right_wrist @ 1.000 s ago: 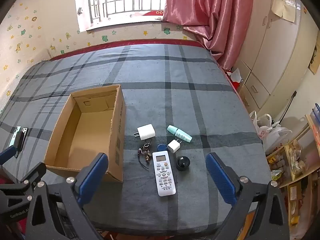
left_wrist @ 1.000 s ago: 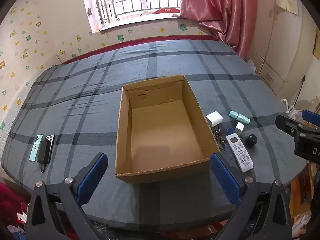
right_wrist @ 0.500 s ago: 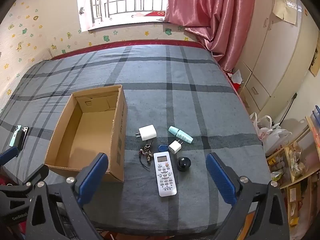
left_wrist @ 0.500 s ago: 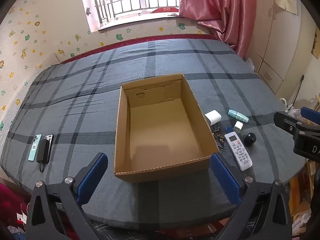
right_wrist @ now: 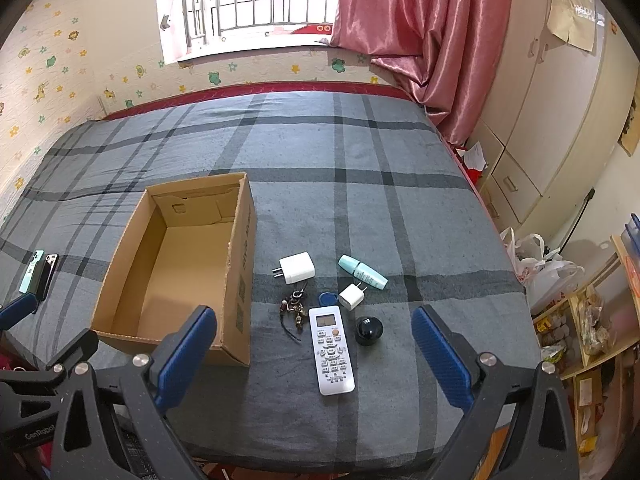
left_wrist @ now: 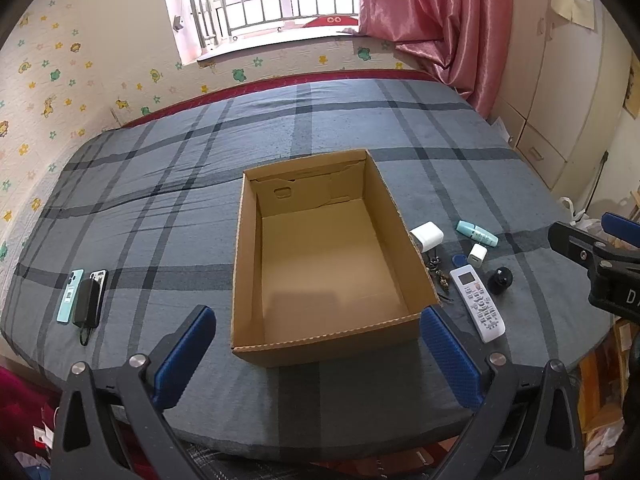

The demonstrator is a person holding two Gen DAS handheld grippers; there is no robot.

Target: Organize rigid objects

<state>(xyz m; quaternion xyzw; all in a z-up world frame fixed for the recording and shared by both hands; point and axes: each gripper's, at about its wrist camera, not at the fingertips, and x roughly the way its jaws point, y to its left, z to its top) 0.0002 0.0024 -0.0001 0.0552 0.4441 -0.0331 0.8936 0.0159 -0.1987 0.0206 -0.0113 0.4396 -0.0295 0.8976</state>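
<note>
Grey plaid bedding (right_wrist: pixel 360 208) spreads ahead of both your grippers. Your left gripper (left_wrist: pixel 320 356) hangs with its jaws spread wide and empty, the open cardboard box (left_wrist: pixel 332 336) straight ahead between its fingertips. Your right gripper (right_wrist: pixel 314 354) is likewise released and carrying nothing; the white remote (right_wrist: pixel 331 350) lies just ahead between its fingers, with the black round object (right_wrist: pixel 369 330), small white charger (right_wrist: pixel 352 296), larger white charger (right_wrist: pixel 297 267), mint tube (right_wrist: pixel 362 272) and keys (right_wrist: pixel 294 308) just beyond.
</note>
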